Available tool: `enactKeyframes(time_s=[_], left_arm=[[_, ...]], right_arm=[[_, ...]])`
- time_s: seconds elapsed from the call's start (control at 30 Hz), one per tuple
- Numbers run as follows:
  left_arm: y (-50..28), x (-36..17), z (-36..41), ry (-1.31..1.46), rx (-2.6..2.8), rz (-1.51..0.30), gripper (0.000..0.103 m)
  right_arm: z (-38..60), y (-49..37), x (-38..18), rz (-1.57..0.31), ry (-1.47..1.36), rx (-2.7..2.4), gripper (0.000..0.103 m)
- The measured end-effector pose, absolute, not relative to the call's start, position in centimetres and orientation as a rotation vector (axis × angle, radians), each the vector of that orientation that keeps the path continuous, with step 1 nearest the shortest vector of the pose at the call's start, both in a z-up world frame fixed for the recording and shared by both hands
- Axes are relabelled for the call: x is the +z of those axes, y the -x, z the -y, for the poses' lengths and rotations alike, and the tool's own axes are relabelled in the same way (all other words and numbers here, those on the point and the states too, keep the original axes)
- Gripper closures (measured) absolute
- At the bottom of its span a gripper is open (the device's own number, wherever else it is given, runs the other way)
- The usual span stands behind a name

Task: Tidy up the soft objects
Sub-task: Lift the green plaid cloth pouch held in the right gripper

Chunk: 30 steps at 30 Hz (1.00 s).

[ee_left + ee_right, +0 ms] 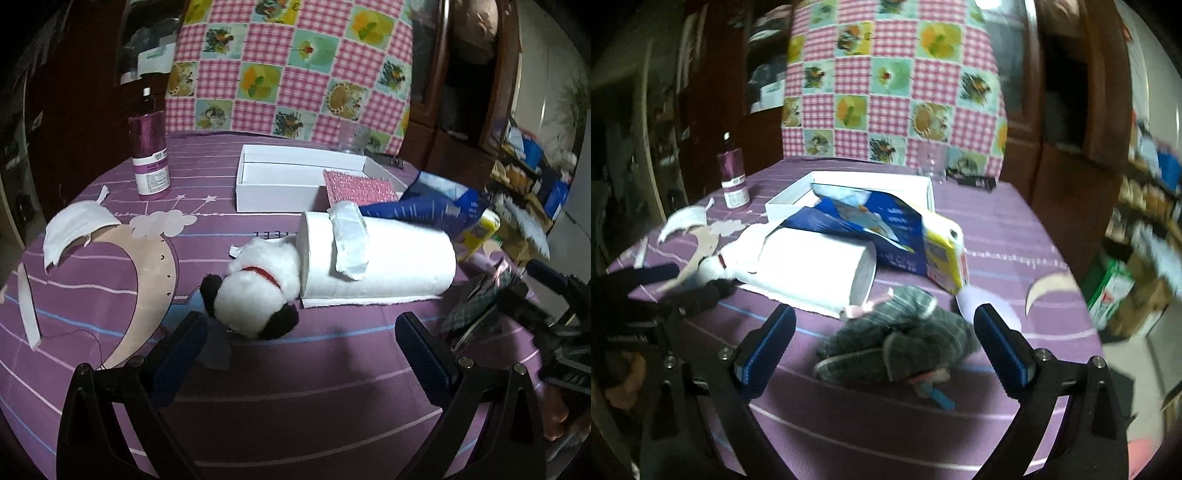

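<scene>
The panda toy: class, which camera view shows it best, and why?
The left wrist view: the panda lies whole and sharp just ahead of the open left gripper, against the paper roll. The right wrist view catches only a blurred sliver at the roll's far end.

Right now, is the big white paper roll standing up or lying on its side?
Lying on its side. The white paper roll rests lengthwise on the purple tablecloth, its flat round end facing the panda plush.

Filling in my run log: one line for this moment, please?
left hand-held gripper: open, empty, before black-and-white plush panda | right hand-held gripper: open, over grey striped fabric bundle | white cardboard box: holds no soft item visible
</scene>
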<state>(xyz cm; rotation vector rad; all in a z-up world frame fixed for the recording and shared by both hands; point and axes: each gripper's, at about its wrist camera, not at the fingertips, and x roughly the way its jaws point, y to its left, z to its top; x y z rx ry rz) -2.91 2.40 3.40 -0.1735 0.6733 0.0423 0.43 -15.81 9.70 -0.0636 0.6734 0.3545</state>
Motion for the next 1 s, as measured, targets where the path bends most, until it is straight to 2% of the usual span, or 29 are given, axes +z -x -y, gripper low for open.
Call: enactKeyframes(time_s=[0.2, 0.3, 0.47, 0.7, 0.97, 1.0], left_arm=[[2.8, 3.2, -2.4, 0.176, 0.052, -0.682, 0.000], [2.8, 3.2, -2.5, 0.181, 0.058, -0.685, 0.000], [2.9, 3.2, -2.4, 0.181, 0.064, -0.683, 0.000], [3.0, 3.3, -2.6, 0.192, 0.070, -0.683, 0.000], [2.9, 3.3, -2.6, 0.191, 0.065, -0.682, 0.000], [2.9, 3.2, -2.6, 0.191, 0.065, -0.683, 0.000]], right_arm=[[15.7, -2.4, 7.3, -0.828, 0.054, 0.345, 0.027], [16.9, -2.9, 6.9, -0.855, -0.027, 0.357, 0.031], [17.8, -3.2, 6.8, -0.860, -0.130, 0.427, 0.030], [20.6, -3.9, 6.1, -0.862, -0.434, 0.499, 0.027], [17.8, -3.2, 6.6, -0.862, -0.192, 0.469, 0.027], [17.9, -3.4, 6.5, -0.872, -0.189, 0.463, 0.032]])
